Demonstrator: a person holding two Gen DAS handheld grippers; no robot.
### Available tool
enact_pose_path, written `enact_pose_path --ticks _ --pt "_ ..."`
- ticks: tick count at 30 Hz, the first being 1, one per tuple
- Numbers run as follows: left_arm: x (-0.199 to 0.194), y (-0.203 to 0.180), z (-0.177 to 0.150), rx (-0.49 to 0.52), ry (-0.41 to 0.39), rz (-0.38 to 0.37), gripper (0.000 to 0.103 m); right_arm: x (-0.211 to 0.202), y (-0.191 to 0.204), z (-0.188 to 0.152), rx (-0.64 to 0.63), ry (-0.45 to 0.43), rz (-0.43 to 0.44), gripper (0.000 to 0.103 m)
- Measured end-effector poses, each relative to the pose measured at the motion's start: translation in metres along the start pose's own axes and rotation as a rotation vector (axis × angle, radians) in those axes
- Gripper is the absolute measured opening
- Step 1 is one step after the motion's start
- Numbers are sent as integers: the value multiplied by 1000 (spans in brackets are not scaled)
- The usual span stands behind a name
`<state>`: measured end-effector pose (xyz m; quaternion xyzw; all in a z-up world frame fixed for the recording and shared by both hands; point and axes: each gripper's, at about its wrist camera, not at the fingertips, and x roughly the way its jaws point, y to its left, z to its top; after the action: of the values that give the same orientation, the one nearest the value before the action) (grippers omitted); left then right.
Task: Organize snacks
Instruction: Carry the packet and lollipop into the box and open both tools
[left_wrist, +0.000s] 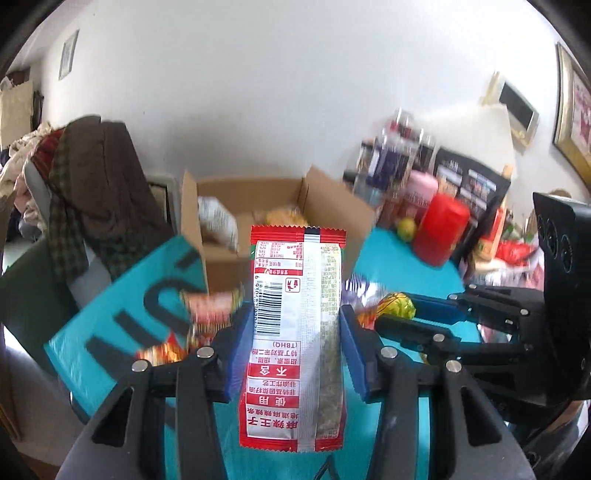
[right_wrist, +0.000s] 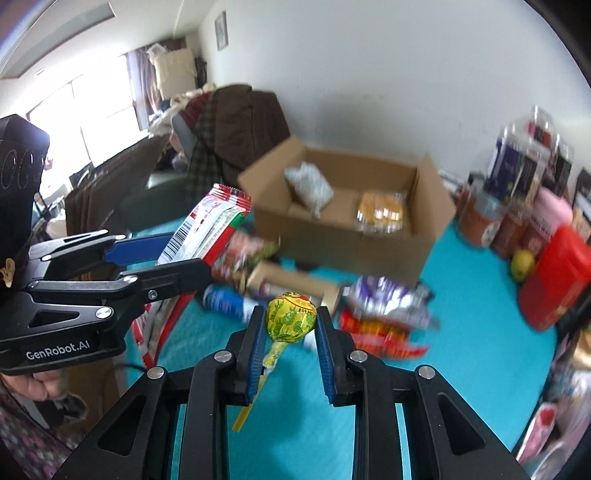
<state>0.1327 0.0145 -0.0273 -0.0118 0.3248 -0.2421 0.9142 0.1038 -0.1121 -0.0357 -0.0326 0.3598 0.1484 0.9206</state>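
My left gripper (left_wrist: 293, 321) is shut on a red and white snack packet (left_wrist: 295, 332), held upright above the teal table cover (left_wrist: 399, 266), its barcode side toward the camera. The right gripper (right_wrist: 290, 321) is shut on a yellow-green wrapped lollipop (right_wrist: 291, 317), whose yellow stick hangs down between the fingers. Each wrist view catches the other hand: the right gripper (left_wrist: 402, 314) with the lollipop (left_wrist: 397, 306) at the right, the left gripper (right_wrist: 177, 254) with the packet (right_wrist: 210, 225) at the left. An open cardboard box (right_wrist: 351, 236) behind holds a grey bag (right_wrist: 310, 188) and a yellow packet (right_wrist: 382, 210).
Loose snacks lie on the teal cover in front of the box: a purple-silver bag (right_wrist: 388, 299), red wrappers (right_wrist: 376, 336), a small brown carton (right_wrist: 291, 284). A red canister (right_wrist: 557, 277), jars and boxes line the right side. A chair draped with clothes (right_wrist: 236, 136) stands at the back left.
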Motion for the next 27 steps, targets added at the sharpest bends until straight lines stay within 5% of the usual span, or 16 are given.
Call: enact_pose_path --ticks 14,27 --pt "48 19 89 -4 -91 3 45 29 -39 83 -40 -115 -40 26" --pt "151 50 136 -27 1 39 45 101 -93 139 -13 -112 -71 26"
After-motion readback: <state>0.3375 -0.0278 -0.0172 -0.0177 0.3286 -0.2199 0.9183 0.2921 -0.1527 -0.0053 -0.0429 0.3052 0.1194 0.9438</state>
